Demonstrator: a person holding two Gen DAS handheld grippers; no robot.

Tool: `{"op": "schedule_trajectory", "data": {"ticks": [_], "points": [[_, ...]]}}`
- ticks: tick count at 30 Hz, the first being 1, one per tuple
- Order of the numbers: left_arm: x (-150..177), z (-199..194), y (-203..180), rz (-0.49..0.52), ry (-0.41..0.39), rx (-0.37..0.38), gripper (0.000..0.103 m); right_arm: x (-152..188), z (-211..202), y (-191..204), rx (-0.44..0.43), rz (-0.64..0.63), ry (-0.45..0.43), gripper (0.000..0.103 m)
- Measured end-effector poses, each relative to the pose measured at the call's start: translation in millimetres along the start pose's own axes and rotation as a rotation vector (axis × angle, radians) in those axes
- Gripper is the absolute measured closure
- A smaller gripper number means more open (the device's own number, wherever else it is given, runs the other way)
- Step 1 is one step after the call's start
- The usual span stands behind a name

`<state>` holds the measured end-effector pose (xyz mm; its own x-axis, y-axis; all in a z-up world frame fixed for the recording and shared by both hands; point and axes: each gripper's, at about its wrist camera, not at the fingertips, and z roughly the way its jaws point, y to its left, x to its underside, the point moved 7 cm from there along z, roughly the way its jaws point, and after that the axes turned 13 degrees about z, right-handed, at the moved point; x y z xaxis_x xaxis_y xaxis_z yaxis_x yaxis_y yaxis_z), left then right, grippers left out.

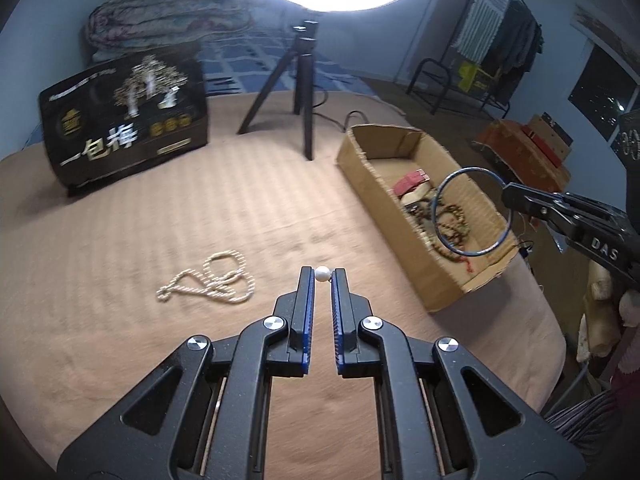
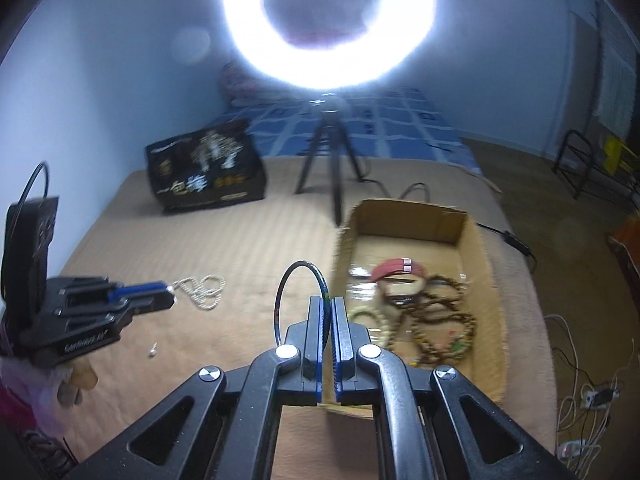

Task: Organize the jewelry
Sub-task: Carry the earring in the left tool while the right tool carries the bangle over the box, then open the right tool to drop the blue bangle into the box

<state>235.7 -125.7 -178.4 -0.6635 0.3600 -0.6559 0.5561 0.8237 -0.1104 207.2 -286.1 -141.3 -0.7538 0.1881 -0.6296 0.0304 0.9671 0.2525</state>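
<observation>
My left gripper [image 1: 322, 274] is shut on a small white pearl earring [image 1: 322, 273], held above the tan bedcover. It also shows in the right wrist view [image 2: 170, 290]. My right gripper [image 2: 327, 300] is shut on a thin dark bangle [image 2: 280, 300], held at the left rim of the open cardboard box [image 2: 484, 280]. In the left wrist view the bangle [image 1: 444, 188] hangs over the box [image 1: 356, 156]. Inside lie bead necklaces [image 2: 444, 320] and a red bracelet [image 2: 394, 268]. A pale rope necklace [image 1: 216, 284] lies on the cover. A second small earring [image 2: 152, 351] lies below the left gripper.
A black printed box [image 1: 124, 120] stands at the back left. A ring light on a black tripod [image 1: 300, 80] stands behind the cardboard box, with its cable beside it. The bed edge drops off at the right, with cables on the floor [image 2: 584, 392].
</observation>
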Motion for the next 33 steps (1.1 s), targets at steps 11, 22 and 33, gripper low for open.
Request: {"op": "schedule_trajectory", "data": {"ticks": [11,22,33], "points": [[-32.2,25.1,-57.7,0.052,-0.022,0.068,0.097,-13.9,-0.8,-57.8,0.099,0.078,-0.029,0.102],[-41.3,54.6,-99.8,0.083,0.006,0.113,0.097,-11.2,8.0,-95.0,0.158,0.119,-0.011,0.102],[-38.8,74.4,-124.8,0.099,0.041,0.131,0.097,-4.5,19.6,-106.1,0.172,0.125,0.026,0.102]]}}
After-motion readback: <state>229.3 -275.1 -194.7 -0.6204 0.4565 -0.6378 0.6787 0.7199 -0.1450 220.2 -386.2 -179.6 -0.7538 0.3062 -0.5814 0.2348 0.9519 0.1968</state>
